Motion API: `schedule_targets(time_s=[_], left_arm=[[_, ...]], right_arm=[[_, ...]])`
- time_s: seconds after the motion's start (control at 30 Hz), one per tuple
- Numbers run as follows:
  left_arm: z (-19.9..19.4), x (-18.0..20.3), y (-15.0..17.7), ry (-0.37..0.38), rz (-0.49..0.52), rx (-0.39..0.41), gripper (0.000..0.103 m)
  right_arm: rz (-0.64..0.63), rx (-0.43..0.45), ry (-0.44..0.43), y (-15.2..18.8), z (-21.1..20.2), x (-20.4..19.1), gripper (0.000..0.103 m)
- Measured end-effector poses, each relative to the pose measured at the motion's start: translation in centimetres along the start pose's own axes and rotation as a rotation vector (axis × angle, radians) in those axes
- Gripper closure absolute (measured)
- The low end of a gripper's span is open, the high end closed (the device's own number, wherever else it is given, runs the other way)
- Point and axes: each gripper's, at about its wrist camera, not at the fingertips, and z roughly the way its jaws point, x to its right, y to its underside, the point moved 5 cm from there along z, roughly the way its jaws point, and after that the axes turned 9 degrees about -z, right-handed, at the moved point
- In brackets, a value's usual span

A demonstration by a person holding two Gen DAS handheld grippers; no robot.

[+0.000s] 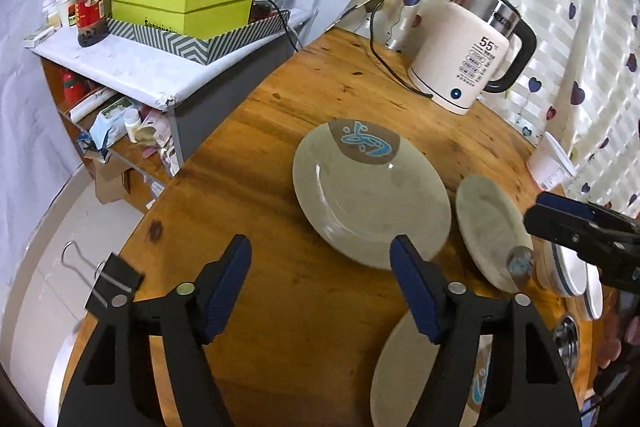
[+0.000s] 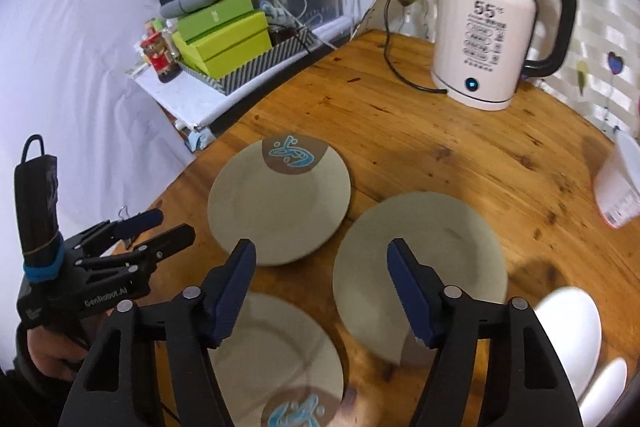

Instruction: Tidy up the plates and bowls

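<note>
- Task looking barely begun: three grey-green plates are lying apart on the wooden worktop [image 2: 460, 155], none stacked yet.
- Far plate [image 2: 280, 203] w/ blue motif is sitting nearest the shelf side; plain plate [image 2: 420, 259] is lying just beside it; near plate [image 2: 276, 351] is lying under the right tongs [image 2: 320, 291].
- White bowls [image 2: 572, 331] are sitting at the worktop's right edge, seemingly nested; can't tell how many.
- Right tongs are hanging released above the plates, nothing between the pads.
- Left tongs [image 1: 320, 287] are hanging released too, gripping nothing, over bare wood nr the far plate.
- Left to do, I'm judging: stacking all plates, gathering bowls.
- Kettle [image 2: 492, 39] is standing well apart at the back.
</note>
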Motion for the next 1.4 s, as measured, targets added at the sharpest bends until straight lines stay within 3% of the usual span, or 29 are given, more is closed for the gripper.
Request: schedule_targets(time_s=[0.27,0.33,0.4,0.6,0.97,1.17,1.4], left_arm=[[2.4,-0.5,-1.0,-0.003,-0.031,-0.016,0.036],[2.9,-0.7,-1.2,-0.006,-0.038,-0.02,0.047],[3.2,-0.8,-1.4,-0.008,-0.044,-0.026,0.048],[3.8,-0.7,-1.6,-0.002,-0.042,-0.031,0.049],[4.9,-0.6,-1.9,0.013,-0.037,-0.057,0.066],[5.2,-0.1,-1.9,0.023,-0.026,-0.06,0.074],[4.9,0.0,-2.0,0.02,-0.025,-0.048,0.074]], right_arm=[[0.034,-0.069,-0.036,-2.0,5.3,2.0,0.054],[0.038,-0.079,-0.041,-2.2,6.1,2.3,0.056],[0.037,-0.088,-0.05,-2.4,6.9,2.3,0.061],[0.04,-0.109,-0.07,-2.9,9.0,2.4,0.064],[0.051,-0.143,-0.073,-2.9,11.0,2.7,0.079],[0.064,-0.137,-0.079,-2.9,11.2,2.8,0.079],[0.087,-0.134,-0.087,-2.8,11.1,2.9,0.08]])
